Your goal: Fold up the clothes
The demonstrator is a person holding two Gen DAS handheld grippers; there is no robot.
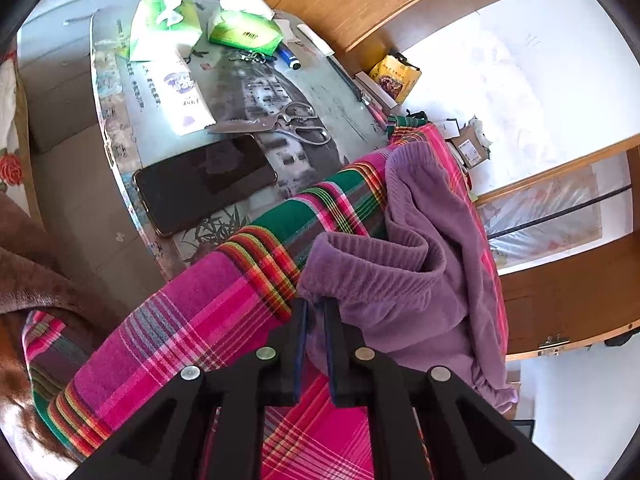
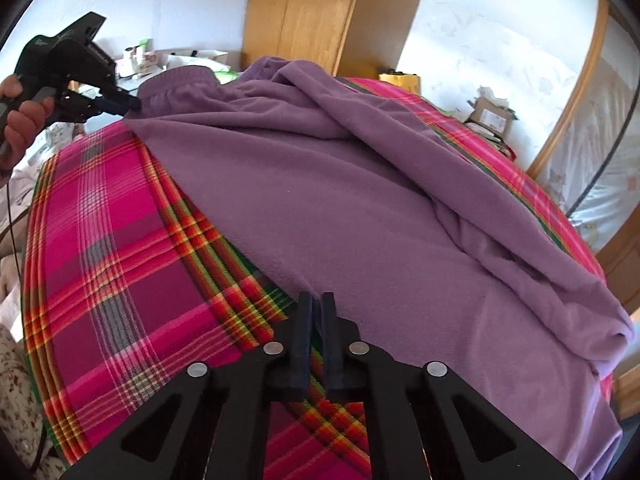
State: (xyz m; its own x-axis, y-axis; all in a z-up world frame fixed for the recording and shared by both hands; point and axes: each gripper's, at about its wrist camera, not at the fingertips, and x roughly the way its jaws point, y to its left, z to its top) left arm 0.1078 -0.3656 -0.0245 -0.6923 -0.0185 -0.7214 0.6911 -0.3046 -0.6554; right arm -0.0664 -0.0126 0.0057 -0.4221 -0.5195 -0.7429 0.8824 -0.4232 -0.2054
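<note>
Hand (image 2: 24, 120), at the far left of the right wrist view: wrapped round the handle of the left gripper (image 2: 134, 104), whose tips meet the ribbed waistband (image 2: 176, 80) of the purple trousers (image 2: 340, 200). In the left wrist view the same gripper (image 1: 316, 306) is seen with its jaws drawn narrow on the waistband hem (image 1: 320, 280); a pinch at this corner is judged to serve for lifting or pulling that edge straight.

Plaid cloth (image 2: 120, 260): spread under the garment as the work surface, pink with green and orange stripes.

Purple trousers: laid across the plaid cloth, waistband toward the left gripper, body running to the right, with long ridges and a loose roll along the far side (image 2: 400, 120). No crisp fold is settled by the views; the lie fits either a garment being spread flat or one partway doubled.

Right gripper (image 2: 317, 304): jaws almost closed, set at the near edge of the purple fabric. Whether cloth is caught between them cannot be told.

Table (image 1: 320, 80), left wrist view: beside the cloth, bearing a phone (image 1: 204, 184), scissors (image 1: 280, 124) and tissue packs (image 1: 166, 28), kept apart from the folding area.
</note>
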